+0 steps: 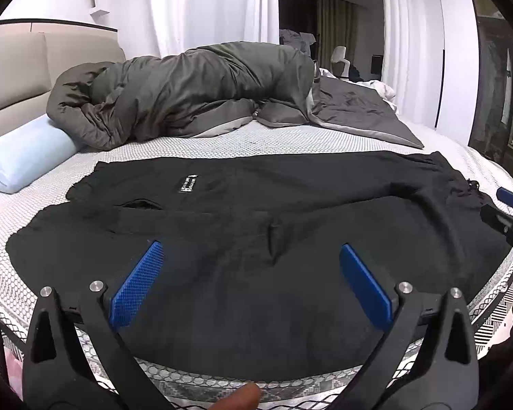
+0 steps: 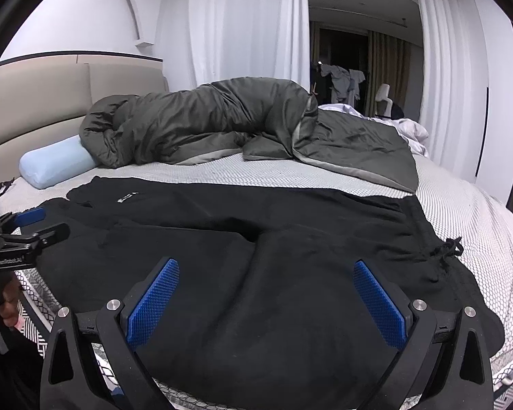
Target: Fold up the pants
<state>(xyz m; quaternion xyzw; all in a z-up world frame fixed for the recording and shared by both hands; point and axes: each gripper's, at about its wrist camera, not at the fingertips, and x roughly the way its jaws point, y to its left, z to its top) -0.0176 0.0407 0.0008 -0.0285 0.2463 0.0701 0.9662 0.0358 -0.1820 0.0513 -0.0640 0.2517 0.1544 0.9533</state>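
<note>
Black pants (image 1: 256, 225) lie spread flat across the near side of the bed, legs toward the left, waistband with its drawstring (image 2: 444, 249) at the right. A small white label (image 1: 188, 182) shows on the far leg. My left gripper (image 1: 249, 256) hovers open above the near leg, its blue pads wide apart and holding nothing. Over the hip area my right gripper (image 2: 266, 273) is likewise open above the pants (image 2: 256, 273). Each gripper shows at the edge of the other's view: the right gripper (image 1: 509, 205), the left gripper (image 2: 34, 225).
The mattress (image 1: 222, 143) has a white honeycomb cover. A rumpled dark grey duvet (image 1: 188, 92) lies across the far half, a light blue pillow (image 1: 20, 160) sits at the beige headboard (image 1: 13, 68). White curtains and a dark doorway stand behind. The mattress edge is just below the grippers.
</note>
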